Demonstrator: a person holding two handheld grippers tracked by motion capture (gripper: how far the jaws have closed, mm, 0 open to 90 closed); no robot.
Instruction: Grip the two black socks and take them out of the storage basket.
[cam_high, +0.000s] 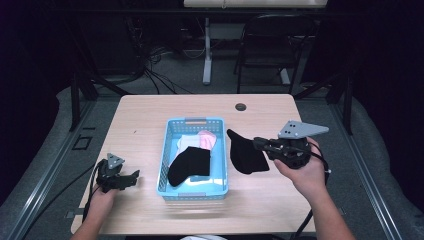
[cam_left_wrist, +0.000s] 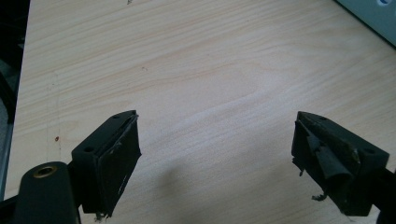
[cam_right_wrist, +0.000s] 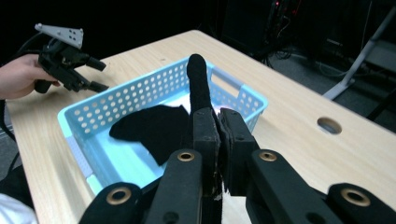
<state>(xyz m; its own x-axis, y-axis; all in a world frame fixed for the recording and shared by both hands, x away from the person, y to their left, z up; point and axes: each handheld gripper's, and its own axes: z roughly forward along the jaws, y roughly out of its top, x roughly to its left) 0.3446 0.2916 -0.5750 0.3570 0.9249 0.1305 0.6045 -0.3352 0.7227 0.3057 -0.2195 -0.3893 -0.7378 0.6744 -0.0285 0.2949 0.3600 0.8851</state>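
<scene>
A light blue perforated basket (cam_high: 170, 131) sits mid-table and holds a black sock (cam_high: 189, 164), a white item (cam_high: 187, 141) and a pink one (cam_high: 207, 138). My right gripper (cam_high: 257, 143) hangs just right of the basket, shut on a second black sock (cam_high: 244, 153) that dangles above the table. In the right gripper view that sock (cam_right_wrist: 198, 81) sticks up from between the closed jaws, with the basket (cam_right_wrist: 88, 116) beyond. My left gripper (cam_high: 132, 177) rests open at the left, over bare wood; its fingers (cam_left_wrist: 116, 161) stand wide apart with nothing between them.
The wooden table (cam_high: 145, 112) has a round cable hole (cam_high: 241, 106) near its far edge. Behind it stand a black chair (cam_high: 272, 42) and a white desk leg (cam_high: 207, 47) with cables on the floor.
</scene>
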